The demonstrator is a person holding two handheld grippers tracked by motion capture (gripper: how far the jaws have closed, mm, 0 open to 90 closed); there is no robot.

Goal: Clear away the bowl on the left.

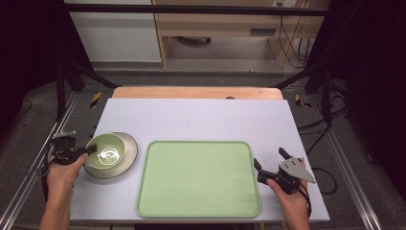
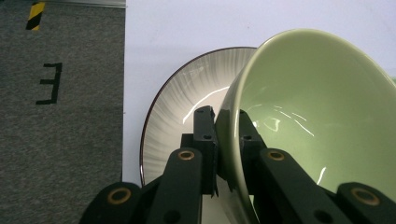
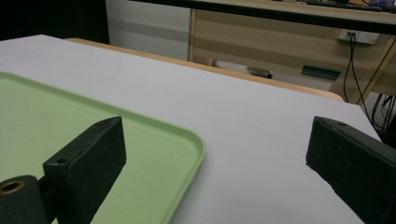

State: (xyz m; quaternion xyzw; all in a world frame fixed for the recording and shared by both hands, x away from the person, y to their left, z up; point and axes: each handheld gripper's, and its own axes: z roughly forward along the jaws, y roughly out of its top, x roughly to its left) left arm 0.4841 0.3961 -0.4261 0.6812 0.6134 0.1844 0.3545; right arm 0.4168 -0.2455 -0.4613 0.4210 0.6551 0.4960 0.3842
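High view: the left claw (image 1: 91, 149) grips the rim of the green bowl (image 1: 107, 151), which sits tilted on a plate (image 1: 128, 152) beside the tray (image 1: 198, 178). The right claw (image 1: 271, 160) is spread wide, holding nothing.

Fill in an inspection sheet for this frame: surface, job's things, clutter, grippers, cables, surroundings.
Surface: white table top, wooden edge showing at the far side.
Job's things: green bowl tilted on a ribbed plate; green tray beside them with nothing on it.
Clutter: nothing seen.
Grippers: left gripper shut on the bowl's rim, one jaw inside and one outside; right gripper open, jaws wide apart, at the tray's right edge, holding nothing.
Cables: black cables on the floor beyond the table and to its right.
Surroundings: grey carpet, black frame posts, wooden furniture behind.
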